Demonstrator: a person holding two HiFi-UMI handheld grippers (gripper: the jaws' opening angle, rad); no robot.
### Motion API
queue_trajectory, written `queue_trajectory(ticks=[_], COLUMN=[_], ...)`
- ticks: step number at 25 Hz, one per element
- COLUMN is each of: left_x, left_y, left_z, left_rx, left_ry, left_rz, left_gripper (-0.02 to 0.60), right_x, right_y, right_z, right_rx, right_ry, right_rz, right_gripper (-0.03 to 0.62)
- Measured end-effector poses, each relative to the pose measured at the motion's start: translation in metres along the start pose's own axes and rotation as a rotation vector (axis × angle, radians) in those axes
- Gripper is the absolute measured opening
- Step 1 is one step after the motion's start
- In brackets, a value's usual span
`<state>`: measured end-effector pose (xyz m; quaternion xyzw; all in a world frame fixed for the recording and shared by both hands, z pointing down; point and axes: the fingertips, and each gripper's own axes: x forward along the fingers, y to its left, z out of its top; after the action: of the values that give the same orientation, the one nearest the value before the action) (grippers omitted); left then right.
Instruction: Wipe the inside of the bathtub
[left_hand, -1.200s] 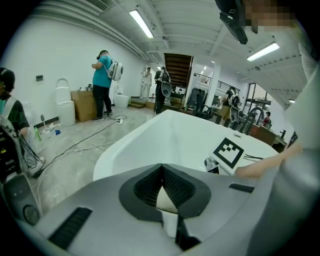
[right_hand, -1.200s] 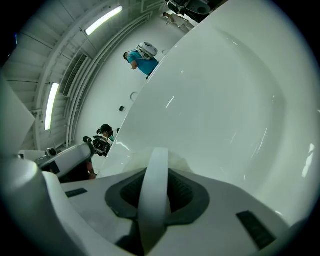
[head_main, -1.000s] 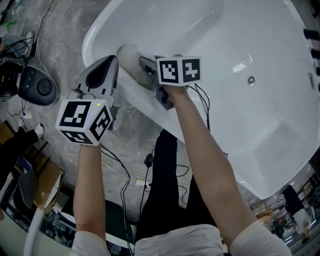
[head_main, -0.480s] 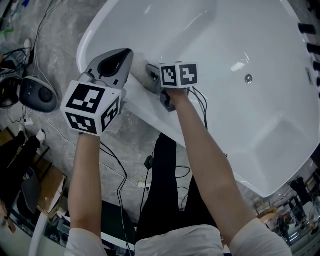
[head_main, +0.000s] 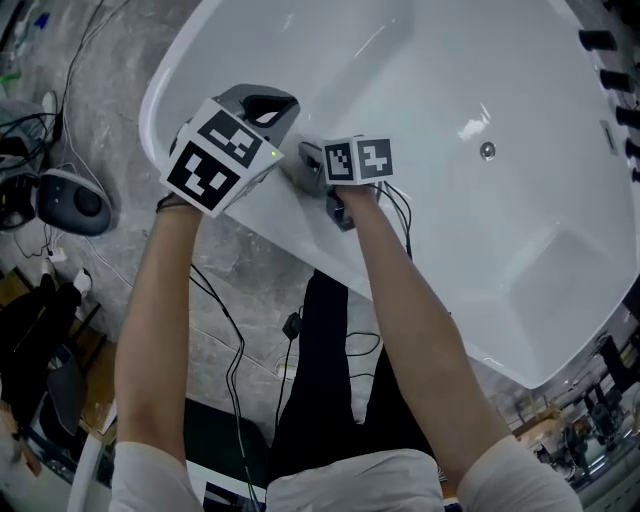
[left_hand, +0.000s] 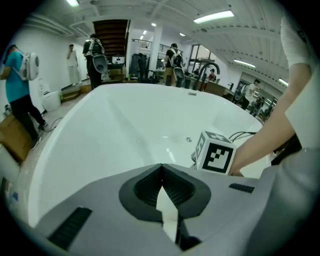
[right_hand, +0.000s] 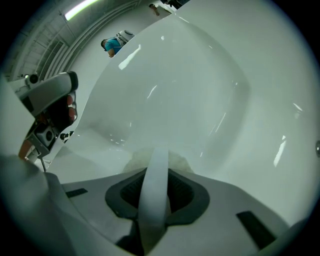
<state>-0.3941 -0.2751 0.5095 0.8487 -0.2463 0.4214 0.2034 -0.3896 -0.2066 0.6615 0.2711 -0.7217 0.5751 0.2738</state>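
The white bathtub (head_main: 480, 230) fills the upper right of the head view, with its drain (head_main: 487, 150) on the floor of the basin. My right gripper (head_main: 308, 160) reaches over the near rim and is shut on the white handle (right_hand: 152, 190) of a fluffy pale wiping pad (right_hand: 175, 159), which rests against the tub's inner wall (right_hand: 200, 90). My left gripper (head_main: 280, 103) hovers over the rim just left of the right one, shut and empty (left_hand: 161, 167). It hides the pad in the head view. The right gripper's marker cube (left_hand: 216, 152) shows in the left gripper view.
Grey marbled floor lies left of the tub with loose cables (head_main: 230, 340) and a round dark grey device (head_main: 70, 200). Dark fixtures (head_main: 598, 40) line the tub's far right edge. People (left_hand: 20, 90) stand beyond the tub in the left gripper view.
My left gripper has swung up and to the right, from beside the tub to over its rim next to the right gripper, covering the pad. The right gripper has barely moved.
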Motion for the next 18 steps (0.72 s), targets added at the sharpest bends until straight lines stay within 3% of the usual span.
queue_trajectory(ticks=[7,18], left_x=[0.026,0.058], left_y=[-0.009,-0.041], left_z=[-0.025,-0.033], left_rx=[0.088,0.191], left_ry=[0.133,0.227], left_rz=[-0.080,-0.144], left_gripper=[0.008,0.008], right_x=[-0.015,-0.059], right_y=[-0.019,-0.055], right_z=[-0.015,-0.053], right_rx=[0.018,0.071], right_ry=[0.019,0.036], right_rz=[-0.030,-0.069], right_gripper=[0.092,0.091])
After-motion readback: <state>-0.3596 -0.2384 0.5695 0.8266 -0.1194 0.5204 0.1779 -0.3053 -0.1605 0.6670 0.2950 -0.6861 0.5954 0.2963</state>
